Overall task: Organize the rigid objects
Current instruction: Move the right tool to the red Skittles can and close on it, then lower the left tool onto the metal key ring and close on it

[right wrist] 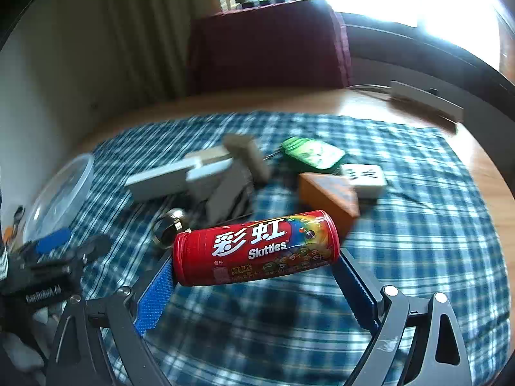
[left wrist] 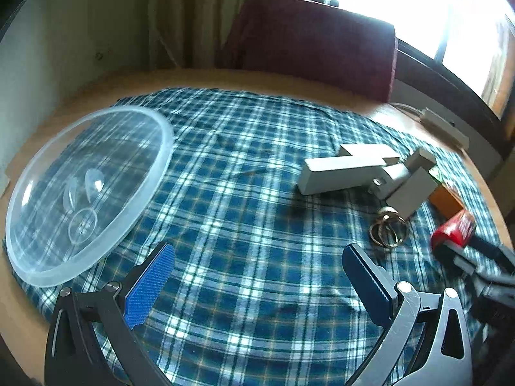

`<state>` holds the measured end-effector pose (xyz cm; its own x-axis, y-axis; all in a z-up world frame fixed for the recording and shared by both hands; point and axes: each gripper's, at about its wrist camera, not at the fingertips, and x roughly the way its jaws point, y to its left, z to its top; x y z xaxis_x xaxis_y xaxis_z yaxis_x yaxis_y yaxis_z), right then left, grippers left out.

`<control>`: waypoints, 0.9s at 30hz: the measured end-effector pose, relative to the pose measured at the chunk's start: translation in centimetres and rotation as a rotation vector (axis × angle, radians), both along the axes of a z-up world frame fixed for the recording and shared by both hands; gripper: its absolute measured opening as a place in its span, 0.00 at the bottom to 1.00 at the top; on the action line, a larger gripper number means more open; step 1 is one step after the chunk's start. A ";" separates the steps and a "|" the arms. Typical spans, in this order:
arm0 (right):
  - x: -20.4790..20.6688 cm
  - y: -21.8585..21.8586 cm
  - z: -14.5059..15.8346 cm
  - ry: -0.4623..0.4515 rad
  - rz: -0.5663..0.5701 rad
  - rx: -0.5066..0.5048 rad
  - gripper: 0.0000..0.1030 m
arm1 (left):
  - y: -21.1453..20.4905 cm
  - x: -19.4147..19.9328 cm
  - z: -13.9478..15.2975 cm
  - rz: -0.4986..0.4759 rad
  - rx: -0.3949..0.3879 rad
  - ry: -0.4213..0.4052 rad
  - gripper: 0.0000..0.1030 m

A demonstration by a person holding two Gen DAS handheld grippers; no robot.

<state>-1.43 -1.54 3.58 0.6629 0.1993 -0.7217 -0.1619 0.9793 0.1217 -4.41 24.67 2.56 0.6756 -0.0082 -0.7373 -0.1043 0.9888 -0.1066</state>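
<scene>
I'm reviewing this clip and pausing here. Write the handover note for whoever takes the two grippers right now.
Right gripper: shut on the red candy tube, held sideways above the checked cloth.
Left gripper: open, empty, over the cloth.
Clear tub: on the cloth's left side, nothing visible in it.
Still loose on the cloth: grey wooden blocks, metal rings, orange block, green tin, white tile.
Done: tube picked up. Left: place it, then sort everything else.
</scene>
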 end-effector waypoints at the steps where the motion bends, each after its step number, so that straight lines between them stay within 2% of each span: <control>1: 0.2 -0.4 0.0 -0.003 -0.016 0.006 0.92 | -0.4 0.0 0.1 -0.012 0.013 -0.002 1.00; 10: 0.5 -2.2 0.0 0.004 -0.108 0.055 0.93 | -4.8 1.3 1.8 -0.122 0.045 -0.022 0.99; 16: 0.1 -3.7 0.1 -0.002 -0.160 0.075 0.93 | -7.7 3.1 1.1 -0.205 0.023 0.022 0.83; 18: 0.2 -4.0 0.1 0.003 -0.177 0.083 0.93 | -8.4 3.5 0.8 -0.228 0.008 0.047 0.74; 27: 0.1 -3.9 0.1 0.008 -0.186 0.086 0.93 | -9.2 4.9 -0.3 -0.268 -0.052 0.094 0.55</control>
